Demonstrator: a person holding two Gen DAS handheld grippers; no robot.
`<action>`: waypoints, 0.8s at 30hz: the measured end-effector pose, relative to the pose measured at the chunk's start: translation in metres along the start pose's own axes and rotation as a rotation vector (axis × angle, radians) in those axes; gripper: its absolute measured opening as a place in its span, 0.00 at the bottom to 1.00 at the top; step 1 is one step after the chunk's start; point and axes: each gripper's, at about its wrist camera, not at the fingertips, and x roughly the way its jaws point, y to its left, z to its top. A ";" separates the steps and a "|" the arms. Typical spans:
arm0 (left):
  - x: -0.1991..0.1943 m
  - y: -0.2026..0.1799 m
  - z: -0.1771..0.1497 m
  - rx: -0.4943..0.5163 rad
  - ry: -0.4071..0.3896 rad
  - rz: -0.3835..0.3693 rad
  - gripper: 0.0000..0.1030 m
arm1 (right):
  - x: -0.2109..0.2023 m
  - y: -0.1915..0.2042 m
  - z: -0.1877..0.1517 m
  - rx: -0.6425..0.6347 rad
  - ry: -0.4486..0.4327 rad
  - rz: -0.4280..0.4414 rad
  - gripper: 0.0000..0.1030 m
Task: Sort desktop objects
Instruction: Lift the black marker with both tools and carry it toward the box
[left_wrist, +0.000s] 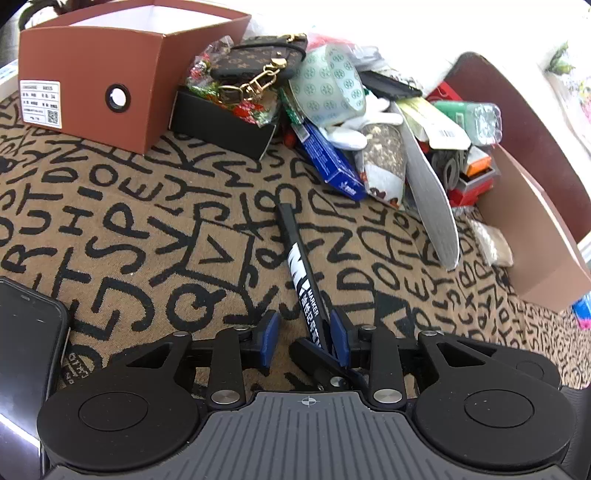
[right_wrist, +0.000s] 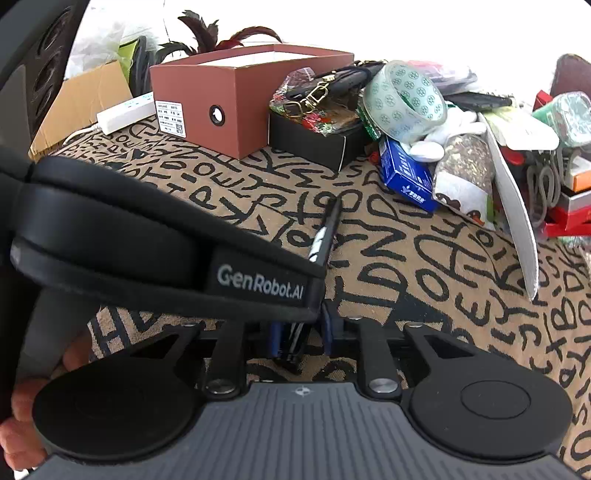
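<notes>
Black marker (left_wrist: 301, 269), body printed "MARKER", lies on the letter-print tablecloth (left_wrist: 147, 229), tip toward the clutter pile. Its near end sits between the left gripper (left_wrist: 306, 332) jaws, touching the right pad, the left pad standing clear: not yet clamped. In the left view the right gripper's fingers reach in and pinch that same end. Right view: right gripper (right_wrist: 299, 336) jaws narrow on the marker end; the left gripper's body, marked "GenRobot.AI", blocks much of the frame. Brown shoebox (left_wrist: 96, 70) carries a white label. Open cloth lies between box and marker. Phone (left_wrist: 26, 332) appears only in the left view.
</notes>
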 end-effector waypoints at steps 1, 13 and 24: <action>0.000 0.000 0.000 -0.005 0.001 -0.002 0.47 | 0.000 -0.001 0.000 0.003 0.001 0.000 0.21; 0.001 -0.001 -0.003 -0.012 0.017 -0.011 0.29 | -0.005 -0.004 -0.005 0.015 0.003 0.008 0.17; 0.004 -0.025 -0.021 -0.022 0.051 -0.086 0.18 | -0.025 -0.018 -0.023 0.030 0.033 -0.009 0.17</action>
